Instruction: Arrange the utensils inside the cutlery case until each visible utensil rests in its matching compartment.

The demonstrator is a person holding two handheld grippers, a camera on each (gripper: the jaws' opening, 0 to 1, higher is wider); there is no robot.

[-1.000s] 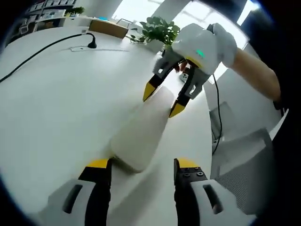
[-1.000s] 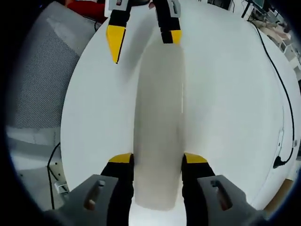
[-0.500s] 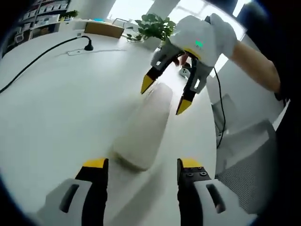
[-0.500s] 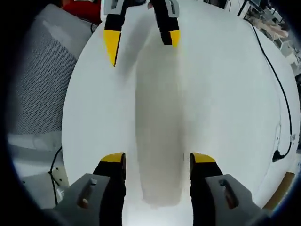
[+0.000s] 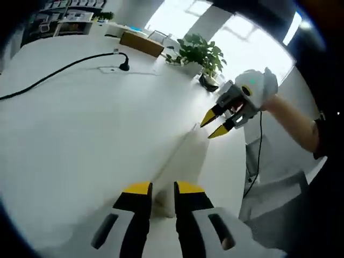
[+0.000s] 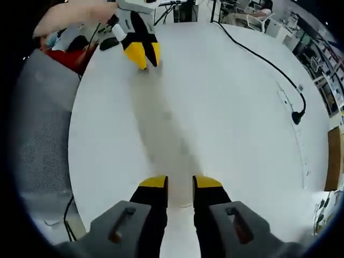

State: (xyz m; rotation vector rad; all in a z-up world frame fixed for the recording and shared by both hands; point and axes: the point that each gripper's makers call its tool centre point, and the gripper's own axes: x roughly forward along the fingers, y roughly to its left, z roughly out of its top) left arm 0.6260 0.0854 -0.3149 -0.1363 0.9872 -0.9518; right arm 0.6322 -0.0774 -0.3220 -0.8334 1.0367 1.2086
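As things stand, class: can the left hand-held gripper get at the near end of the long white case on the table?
Probably yes: the left hand-held gripper already sits at the near end of the white case, jaws almost together around it, with nothing between them.

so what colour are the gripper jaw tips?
Yellow, on black jaws. Clearest in the right gripper view, on the right gripper; the left gripper shows the same.

White tabletop, broad bare surface to the left of the long white cutlery case, open to passage. Obstacles at the far edge: black power cable with plug, potted plant, and brown box. In the right gripper view the cable runs along the table's right side, and a grey mesh chair stands beside its left rim.
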